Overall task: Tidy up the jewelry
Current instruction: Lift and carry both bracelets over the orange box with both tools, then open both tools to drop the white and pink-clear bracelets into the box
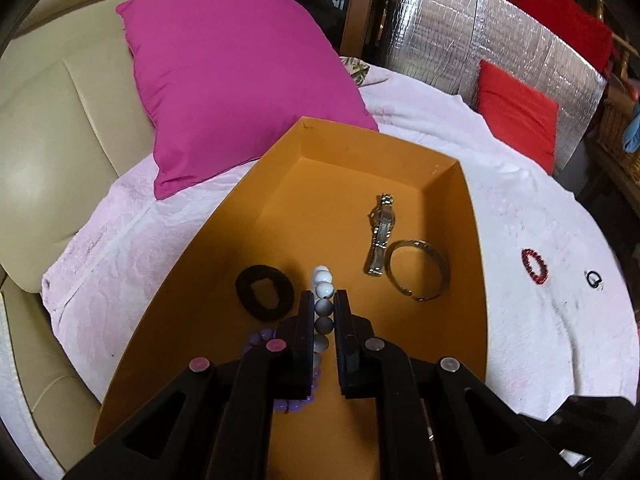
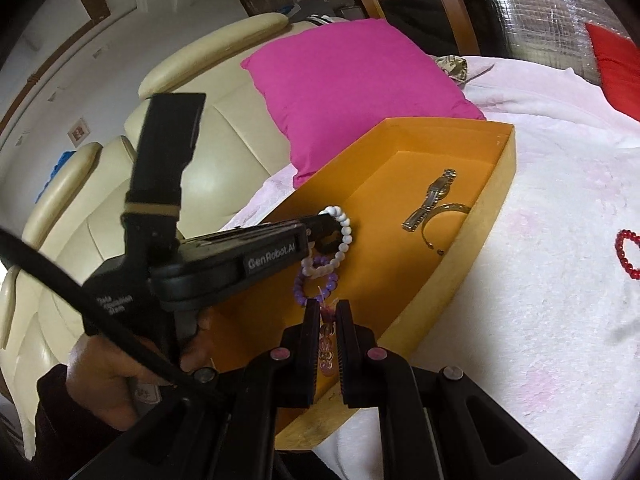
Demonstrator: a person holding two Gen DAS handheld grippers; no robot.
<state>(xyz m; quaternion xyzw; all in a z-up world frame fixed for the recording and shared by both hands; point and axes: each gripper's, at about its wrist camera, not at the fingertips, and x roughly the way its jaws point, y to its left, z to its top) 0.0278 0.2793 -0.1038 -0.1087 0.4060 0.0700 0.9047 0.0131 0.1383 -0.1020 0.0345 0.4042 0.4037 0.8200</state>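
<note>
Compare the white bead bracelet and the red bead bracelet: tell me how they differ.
The white bead bracelet is pinched in the left gripper above the orange box; the red bead bracelet lies untouched on the pale pink cover outside the box. The white one has large pale beads; the red one has small dark-red beads. Both are closed bead loops.

Box (image 1: 474, 240) far end lies bare; watch (image 1: 380, 232) and bangle (image 1: 420, 270) crowd its right wall.
</note>
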